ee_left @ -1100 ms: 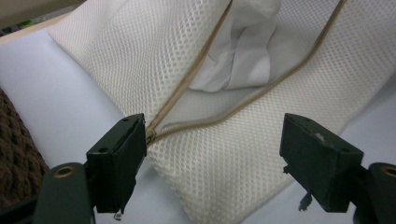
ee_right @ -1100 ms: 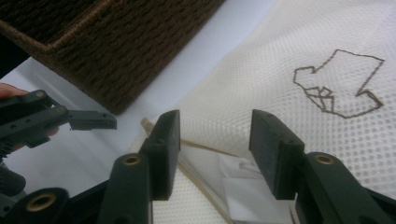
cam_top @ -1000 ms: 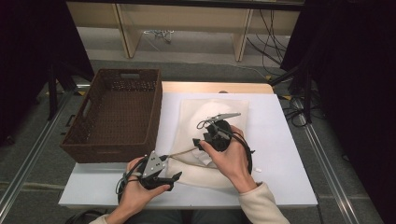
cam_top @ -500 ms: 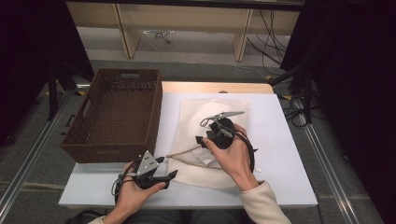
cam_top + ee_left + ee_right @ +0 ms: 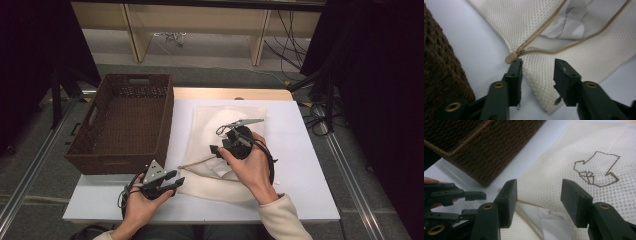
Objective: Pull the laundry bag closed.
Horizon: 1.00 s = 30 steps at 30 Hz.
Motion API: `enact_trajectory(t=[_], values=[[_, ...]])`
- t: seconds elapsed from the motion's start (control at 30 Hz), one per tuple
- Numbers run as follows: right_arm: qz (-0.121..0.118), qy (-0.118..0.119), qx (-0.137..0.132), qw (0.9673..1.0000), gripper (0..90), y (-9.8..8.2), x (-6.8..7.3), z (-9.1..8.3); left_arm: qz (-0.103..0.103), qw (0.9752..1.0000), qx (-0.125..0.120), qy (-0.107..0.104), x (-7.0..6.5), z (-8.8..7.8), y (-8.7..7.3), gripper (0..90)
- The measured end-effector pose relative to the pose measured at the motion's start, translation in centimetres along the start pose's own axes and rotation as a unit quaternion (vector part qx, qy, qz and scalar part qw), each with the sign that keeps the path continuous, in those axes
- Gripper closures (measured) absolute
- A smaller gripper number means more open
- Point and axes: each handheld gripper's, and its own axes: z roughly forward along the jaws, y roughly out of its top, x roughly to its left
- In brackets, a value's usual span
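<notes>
While the cream mesh laundry bag with a tan zipper [image 5: 220, 150] lies flat on the white table top [image 5: 300, 165], just right of the dark brown woven wicker basket [image 5: 122, 122], both grippers work at its near end. Held low at the bag's near-left corner, the left gripper [image 5: 537, 71] has just been closing its jaws; they stand apart over the mesh, one tip right beside the tan zipper pull [image 5: 511, 57], and neither pad presses on anything. A white cloth [image 5: 571, 25] shows through the bag's open zipper mouth (the opening runs from that pull toward the bag's middle). Resting over the bag's middle, the right gripper [image 5: 539, 195] has just been opening its jaws, and they stand wide with mesh beneath and nothing grasped. Beyond its pads a brown outline drawing [image 5: 596, 170] is stitched on the mesh.
</notes>
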Motion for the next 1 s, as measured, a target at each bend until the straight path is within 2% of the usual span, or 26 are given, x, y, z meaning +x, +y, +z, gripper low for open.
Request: enact_trajectory(t=[0.03, 0.07, 0.1, 0.13, 0.17, 0.2, 0.23, 0.27, 0.3, 0.37, 0.4, 0.43, 0.47, 0.5, 0.53, 0.57, 0.6, 0.63, 0.67, 0.7, 0.77, 0.8, 0.87, 0.9, 0.97, 1.0], values=[[-0.003, 0.001, -0.001, 1.0, 48.3, 0.0, 0.0, 0.0, 0.004, 0.9999, 0.01, 0.011, 0.1, 0.0, 0.0, 70.0], [0.001, 0.001, 0.001, 1.0, 48.3, 0.0, 0.0, -0.1, 0.007, 0.9999, 0.012, 0.009, 0.1, 0.1, 0.0, 73.9], [0.007, -0.005, -0.001, 1.0, 48.4, -0.1, 0.2, -0.1, 0.014, 0.9996, 0.016, 0.019, 0.1, 0.2, 0.1, 76.9], [0.002, 0.002, -0.002, 1.0, 48.3, -0.1, 0.1, -0.1, 0.011, 0.9997, 0.011, 0.02, 0.2, 0.5, 0.1, 79.7], [-0.01, 0.0, -0.004, 0.9999, 48.3, -0.1, 0.1, -0.1, 0.02, 0.9992, 0.025, 0.026, 0.4, 0.4, 0.2, 81.8], [-0.004, 0.002, -0.006, 1.0, 48.3, -0.2, 0.3, -0.2, 0.025, 0.9987, 0.027, 0.034, 0.5, 0.5, 0.3, 84.0], [-0.008, 0.006, -0.005, 0.9999, 48.3, -0.2, 0.3, -0.2, 0.034, 0.998, 0.03, 0.043, 0.6, 0.7, 0.4, 85.7], [0.002, 0.005, -0.002, 1.0, 48.4, -0.2, 0.5, -0.4, 0.029, 0.998, 0.029, 0.048, 0.6, 0.9, 0.4, 87.0], [0.0, 0.004, 0.0, 1.0, 48.4, -0.2, 0.5, -0.4, 0.042, 0.9968, 0.047, 0.048, 0.9, 0.8, 0.5, 87.9], [-0.001, 0.003, -0.001, 1.0, 48.6, -0.2, 0.5, -0.5, 0.054, 0.9953, 0.058, 0.056, 1.1, 1.1, 0.5, 89.2], [-0.002, 0.002, -0.002, 1.0, 48.6, -0.2, 0.5, -0.5, 0.04, 0.9963, 0.053, 0.054, 1.0, 1.4, 0.3, 89.4], [-0.001, 0.004, 0.0, 1.0, 48.7, -0.2, 0.5, -0.5, 0.036, 0.9966, 0.056, 0.048, 1.0, 1.5, 0.2, 89.5], [0.006, 0.004, -0.003, 1.0, 48.7, -0.2, 0.5, -0.4, 0.029, 0.9966, 0.057, 0.052, 0.8, 1.6, 0.1, 89.5], [-0.001, 0.001, -0.002, 1.0, 48.8, -0.2, 0.5, -0.4, 0.041, 0.9957, 0.065, 0.052, 0.9, 1.7, 0.1, 89.5], [-0.004, -0.003, -0.01, 0.9999, 48.8, -0.2, 0.4, -0.3, 0.047, 0.9954, 0.068, 0.048, 1.0, 1.8, 0.1, 89.5], [-0.004, -0.003, -0.009, 0.9999, 48.9, -0.2, 0.4, -0.3, 0.05, 0.995, 0.068, 0.053, 1.0, 2.0, 0.1, 89.5], [-0.013, 0.002, -0.005, 0.9999, 48.9, -0.2, 0.3, -0.3, 0.062, 0.9935, 0.078, 0.055, 1.2, 2.1, 0.2, 89.5], [-0.01, 0.004, -0.003, 0.9999, 48.9, -0.2, 0.3, -0.2, 0.044, 0.9953, 0.066, 0.054, 1.0, 2.5, 0.1, 89.5], [0.003, 0.006, 0.004, 1.0, 48.9, -0.2, 0.4, -0.3, 0.064, 0.9929, 0.081, 0.058, 1.2, 2.5, 0.2, 89.6], [-0.003, 0.003, 0.002, 1.0, 48.9, -0.2, 0.4, -0.3, 0.05, 0.9942, 0.077, 0.057, 1.1, 2.8, 0.2, 89.6], [0.0, 0.004, 0.0, 1.0, 49.0, -0.2, 0.4, -0.4, 0.062, 0.9931, 0.077, 0.063, 1.3, 2.9, 0.4, 89.6], [-0.001, 0.001, -0.001, 1.0, 49.0, -0.2, 0.4, -0.4, 0.046, 0.9941, 0.075, 0.063, 1.3, 3.1, 0.4, 89.5], [-0.001, 0.005, 0.001, 1.0, 49.1, -0.2, 0.4, -0.4, 0.059, 0.9932, 0.076, 0.065, 1.5, 3.1, 0.6, 89.5], [-0.001, 0.004, 0.002, 1.0, 49.1, -0.2, 0.4, -0.3, 0.041, 0.9946, 0.071, 0.063, 1.4, 3.3, 0.5, 89.5], [-0.003, 0.004, 0.005, 1.0, 49.1, -0.2, 0.3, -0.3, 0.035, 0.9953, 0.06, 0.067, 1.3, 3.3, 0.4, 89.3], [0.003, 0.004, 0.005, 1.0, 49.1, -0.3, 0.3, -0.2, 0.044, 0.9949, 0.06, 0.068, 1.3, 3.2, 0.4, 89.3]])
